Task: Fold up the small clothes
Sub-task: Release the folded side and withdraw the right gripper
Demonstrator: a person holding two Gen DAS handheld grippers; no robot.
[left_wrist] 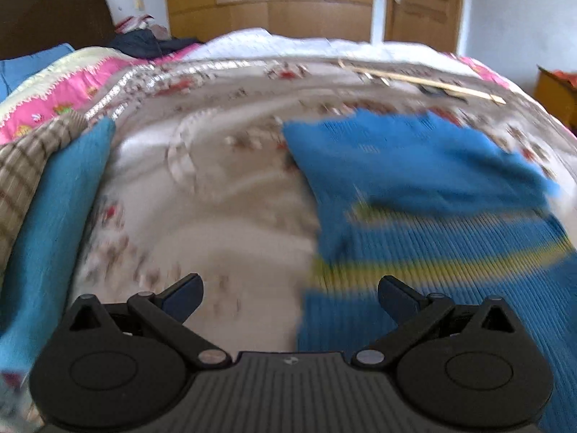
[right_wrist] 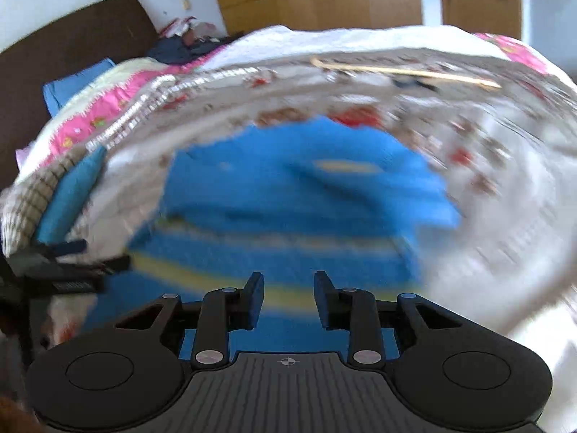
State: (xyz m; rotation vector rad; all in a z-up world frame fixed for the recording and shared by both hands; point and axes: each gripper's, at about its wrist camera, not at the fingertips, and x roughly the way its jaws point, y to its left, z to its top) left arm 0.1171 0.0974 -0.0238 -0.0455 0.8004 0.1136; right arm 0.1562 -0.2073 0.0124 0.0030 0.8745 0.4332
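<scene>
The blue knitted sweater (right_wrist: 288,187) with yellow stripes lies on the bed (right_wrist: 505,216), directly ahead of the right claw (right_wrist: 288,297) and ahead and to the right of the left claw (left_wrist: 290,297). The left claw is spread wide and holds nothing; the right claw is only narrowly parted, also with nothing between its fingers. The upper part seems already folded over, though both views are blurred. For a neat fold, the near striped hem should be pinched at both corners, lifted evenly and laid flat ahead.
</scene>
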